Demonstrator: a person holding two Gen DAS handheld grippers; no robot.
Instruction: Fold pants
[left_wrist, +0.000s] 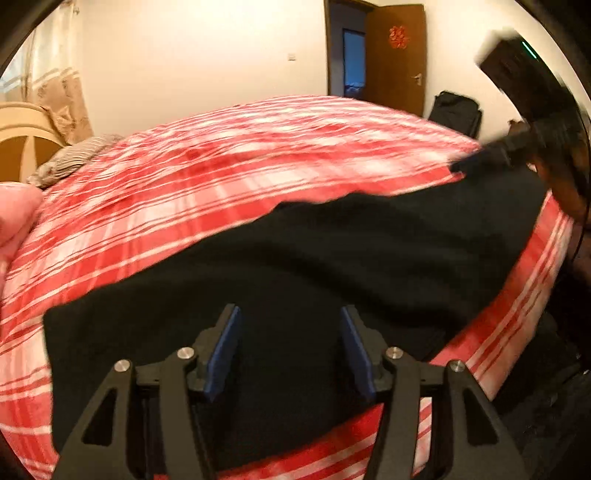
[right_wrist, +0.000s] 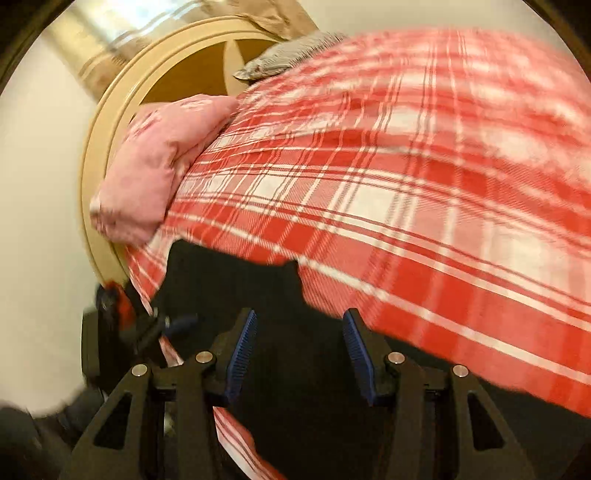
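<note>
Black pants (left_wrist: 332, 258) lie spread lengthwise along the near edge of a bed with a red and white plaid cover (left_wrist: 221, 166). My left gripper (left_wrist: 289, 312) hovers over one end of them, its blue pads (left_wrist: 225, 350) wide apart and pressing nothing. At the far end my right gripper (left_wrist: 467, 164) shows as a blur just above the cloth. In the right wrist view the pants (right_wrist: 258, 280) run under my right gripper (right_wrist: 300, 314), which is open with only flat cloth below its jaws. A blurred dark tool with blue, likely my left gripper (right_wrist: 177, 323), sits at the left.
A pink pillow (right_wrist: 159, 166) and a grey striped pillow (right_wrist: 295, 51) lie against the cream headboard (right_wrist: 107, 140). Beyond the bed stand a brown door (left_wrist: 395, 55) and a black bag (left_wrist: 458, 110). The bed's edge (left_wrist: 517, 295) drops off at the right.
</note>
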